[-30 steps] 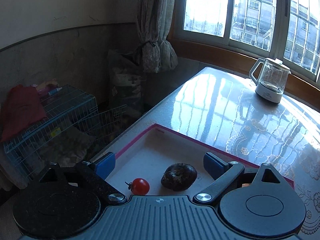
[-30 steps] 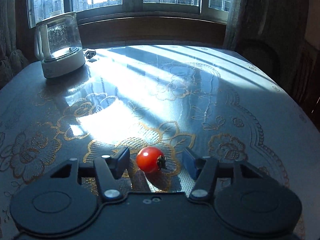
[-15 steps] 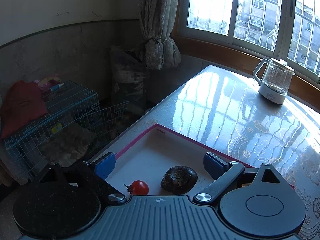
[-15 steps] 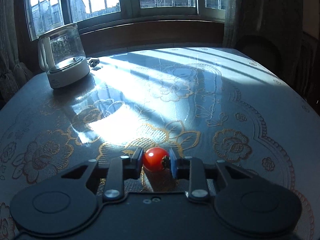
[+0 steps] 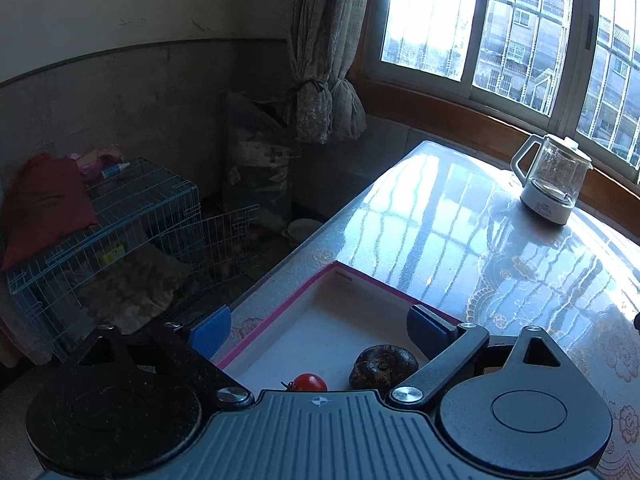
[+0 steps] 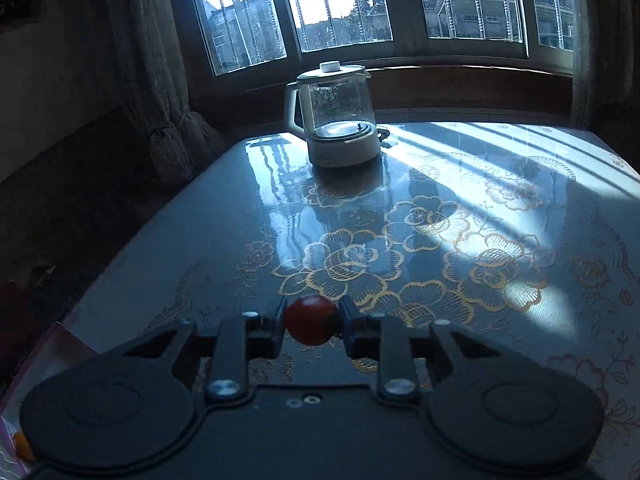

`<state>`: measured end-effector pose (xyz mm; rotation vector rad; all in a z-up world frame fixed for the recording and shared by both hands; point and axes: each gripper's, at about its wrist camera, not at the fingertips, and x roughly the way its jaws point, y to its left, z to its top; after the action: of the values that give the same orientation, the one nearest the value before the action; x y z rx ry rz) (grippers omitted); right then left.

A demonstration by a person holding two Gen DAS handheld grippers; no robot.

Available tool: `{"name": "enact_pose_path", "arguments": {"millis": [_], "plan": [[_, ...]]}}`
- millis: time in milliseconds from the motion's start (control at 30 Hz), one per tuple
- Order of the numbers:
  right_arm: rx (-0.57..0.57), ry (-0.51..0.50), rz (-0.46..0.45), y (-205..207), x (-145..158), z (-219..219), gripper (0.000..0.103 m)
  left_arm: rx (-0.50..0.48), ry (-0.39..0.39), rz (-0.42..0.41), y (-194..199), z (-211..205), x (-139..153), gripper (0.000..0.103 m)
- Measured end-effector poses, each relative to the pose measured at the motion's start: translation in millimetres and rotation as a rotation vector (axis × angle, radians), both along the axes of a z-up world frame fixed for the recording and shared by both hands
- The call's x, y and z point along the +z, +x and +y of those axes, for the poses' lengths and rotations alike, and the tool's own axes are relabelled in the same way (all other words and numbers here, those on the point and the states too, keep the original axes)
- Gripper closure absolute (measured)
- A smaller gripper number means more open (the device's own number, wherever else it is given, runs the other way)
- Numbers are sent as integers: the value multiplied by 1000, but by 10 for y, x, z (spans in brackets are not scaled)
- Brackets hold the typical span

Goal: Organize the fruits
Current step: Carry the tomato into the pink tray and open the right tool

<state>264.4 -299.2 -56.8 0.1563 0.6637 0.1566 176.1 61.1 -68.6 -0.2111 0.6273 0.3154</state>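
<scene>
My right gripper (image 6: 312, 322) is shut on a red cherry tomato (image 6: 310, 319) and holds it above the floral tablecloth. My left gripper (image 5: 320, 330) is open and empty, hovering over a white tray with a pink rim (image 5: 280, 300). In that tray lie a second cherry tomato (image 5: 309, 382) and a dark brown wrinkled fruit (image 5: 382, 366). A corner of the tray's pink rim (image 6: 60, 330) shows at the lower left of the right wrist view.
A glass kettle on a white base (image 6: 338, 116) stands at the table's far side by the window; it also shows in the left wrist view (image 5: 550, 184). Left of the table edge (image 5: 304, 244) are a blue wire cage (image 5: 120, 216) and a curtain (image 5: 324, 52).
My right gripper closed on the cherry tomato, lifted it off the table and swung left towards the tray. The left gripper stayed open over the tray, shifting only slightly.
</scene>
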Motion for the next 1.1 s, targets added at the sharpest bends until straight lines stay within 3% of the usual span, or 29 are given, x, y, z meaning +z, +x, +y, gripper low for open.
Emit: {"name": "enact_pose_path", "arguments": {"millis": [200,433,533,633,700,833,900,1100], "plan": [[142,24,53,-220,-135,792,76,-26,-21,-7,-125,173,10,9],[121,-20,116,-181,-456,1251,76,-49,-13,-10,-329,442,47,9],[86,-31,112,-243,-467,1312,70,-48,-20,-8,-372,540,61,9],[55,-41,92,-342,-412,1364,53,-51,-25,-5,-395,625,67,9],[24,-53,58,-422,-339,1365,23,-60,-24,-4,-416,652,74,9],[-26,-52,-18,-663,-129,1315,14,-90,-22,2,-421,645,101,9],[-71,-32,-42,-799,-41,1241,0,-110,-31,5,-425,625,121,9],[-200,22,-83,-1274,114,949,0,-204,-23,11,-439,433,211,5]]}}
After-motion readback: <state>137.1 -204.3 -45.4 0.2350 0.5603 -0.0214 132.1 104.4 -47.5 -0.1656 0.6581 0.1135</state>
